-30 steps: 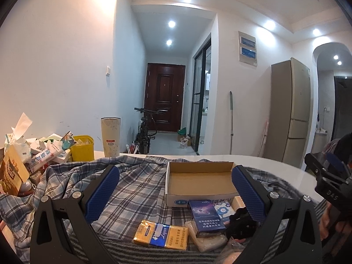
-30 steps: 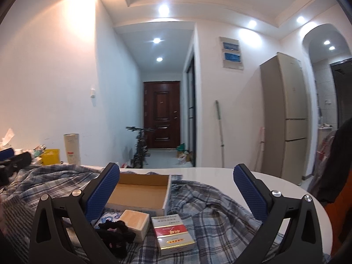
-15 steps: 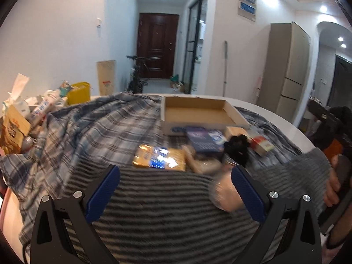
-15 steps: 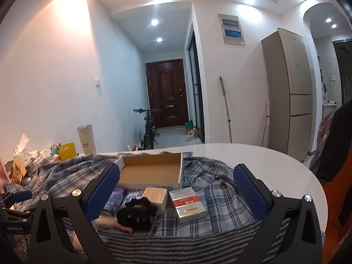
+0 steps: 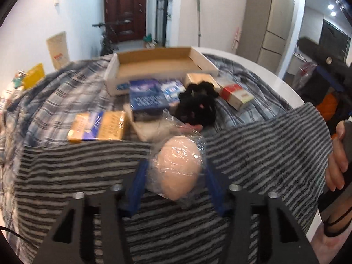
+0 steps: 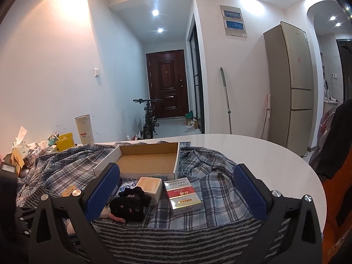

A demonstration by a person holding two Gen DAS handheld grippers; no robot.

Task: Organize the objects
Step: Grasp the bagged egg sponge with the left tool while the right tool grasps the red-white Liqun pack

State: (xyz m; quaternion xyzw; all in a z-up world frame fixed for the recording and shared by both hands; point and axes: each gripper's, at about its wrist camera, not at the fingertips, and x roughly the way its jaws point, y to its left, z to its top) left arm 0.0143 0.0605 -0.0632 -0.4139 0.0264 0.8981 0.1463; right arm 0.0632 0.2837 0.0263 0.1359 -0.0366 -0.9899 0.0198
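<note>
Striped cloth (image 5: 264, 154): wrapped, perhaps egg-shaped lump (image 5: 179, 167) between closing left tongs (image 5: 176, 176)

- R gripper (image 6: 176, 189) sat w/ jaws wide apart, nothing btwn the blue pads, above striped cloth (image 6: 187, 239).
- Open cardboard box (image 6: 145, 160) lay empty on plaid cloth (image 6: 211, 176), on white round table (image 6: 264, 160).
- Just in front of box: beige box (image 6: 149, 186), red-and-white pack (image 6: 183, 195) beside it, black fuzzy item (image 6: 129, 204) touching beige box.
- Far L: clutter pile w/ yellow tub (image 6: 63, 140) & tall roll (image 6: 84, 129).
- Bkgd: bike (image 6: 149, 118), dark door (image 6: 168, 88), fridge (image 6: 290, 83).
</note>
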